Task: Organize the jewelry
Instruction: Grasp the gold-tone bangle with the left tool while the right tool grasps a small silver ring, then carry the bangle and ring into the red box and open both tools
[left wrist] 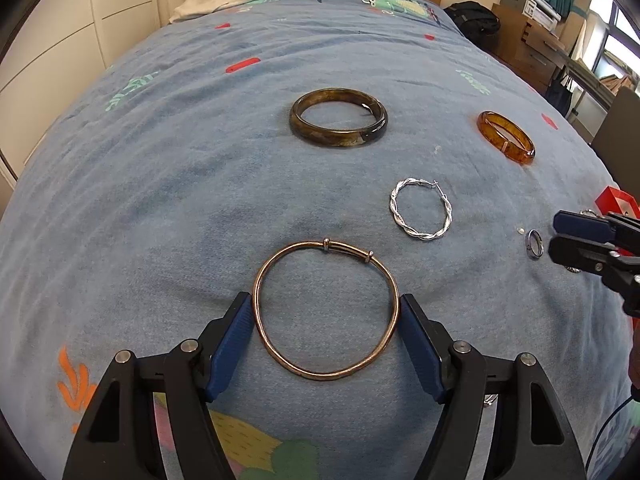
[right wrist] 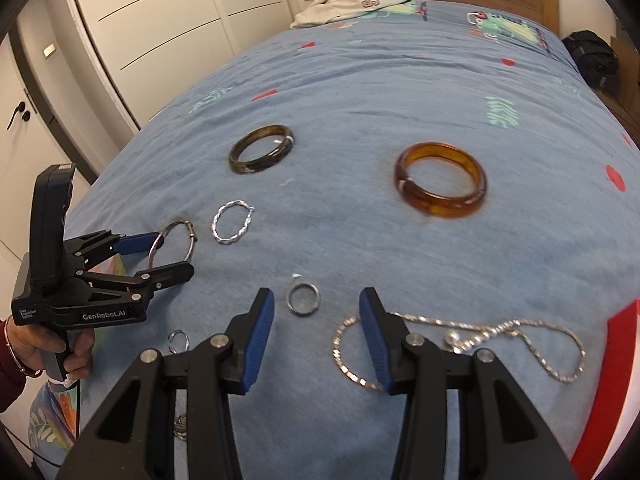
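Bedspread (left wrist: 160, 200) of blue, strewn with jewelry. Left claw (left wrist: 324, 312) clenched on thin gold bangle (left wrist: 304, 245), pads against both its sides. Beyond, dark bangle (left wrist: 338, 142), then twisted silver hoop (left wrist: 420, 235) and amber bangle (left wrist: 516, 152), all lying flat. Right claw (right wrist: 317, 294) released, tips flanking small ring (right wrist: 304, 313) without touching; silver chain (right wrist: 520, 326) just to its right

The left gripper (left wrist: 326, 316) is held angled downward with both pads touching a thin bangle (left wrist: 326, 312), while the right gripper (right wrist: 316, 312) is kept parted and empty.
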### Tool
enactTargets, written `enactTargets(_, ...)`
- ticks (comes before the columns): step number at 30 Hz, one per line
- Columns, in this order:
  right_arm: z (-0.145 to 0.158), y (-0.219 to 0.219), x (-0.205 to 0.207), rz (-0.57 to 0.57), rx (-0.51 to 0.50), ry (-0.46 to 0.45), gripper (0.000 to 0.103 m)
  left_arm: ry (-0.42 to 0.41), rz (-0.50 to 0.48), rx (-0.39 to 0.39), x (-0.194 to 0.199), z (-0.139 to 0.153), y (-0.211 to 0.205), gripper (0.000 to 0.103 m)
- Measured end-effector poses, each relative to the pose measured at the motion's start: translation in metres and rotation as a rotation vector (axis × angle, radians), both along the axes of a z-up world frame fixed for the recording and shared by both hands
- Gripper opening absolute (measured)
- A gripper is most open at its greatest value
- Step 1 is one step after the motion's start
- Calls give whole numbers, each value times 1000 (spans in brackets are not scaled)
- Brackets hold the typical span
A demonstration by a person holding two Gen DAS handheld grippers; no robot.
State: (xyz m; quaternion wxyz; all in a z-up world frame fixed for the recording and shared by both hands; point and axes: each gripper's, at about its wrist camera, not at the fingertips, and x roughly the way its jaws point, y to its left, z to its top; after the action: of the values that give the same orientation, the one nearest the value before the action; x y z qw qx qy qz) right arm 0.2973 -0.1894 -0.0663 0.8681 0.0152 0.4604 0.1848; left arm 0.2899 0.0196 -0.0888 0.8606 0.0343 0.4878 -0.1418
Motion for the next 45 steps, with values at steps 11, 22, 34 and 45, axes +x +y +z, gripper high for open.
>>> enactTargets(11,-19,17,8,42,-64,18,23,-18,3,-8,-3,0,2,71)
enactTargets(22,-6,18,2,42,-35,-3,19,-33,24,-15,-11,10,4,71)
enactTargets(34,49,-13,-36,-30,-4,-84,19,-88,2,12,-29,62,-4,71)
enactTargets(45,76,-145,-109,-271,-66,-95,19,-113,-232,-63,-51,105,-134,71)
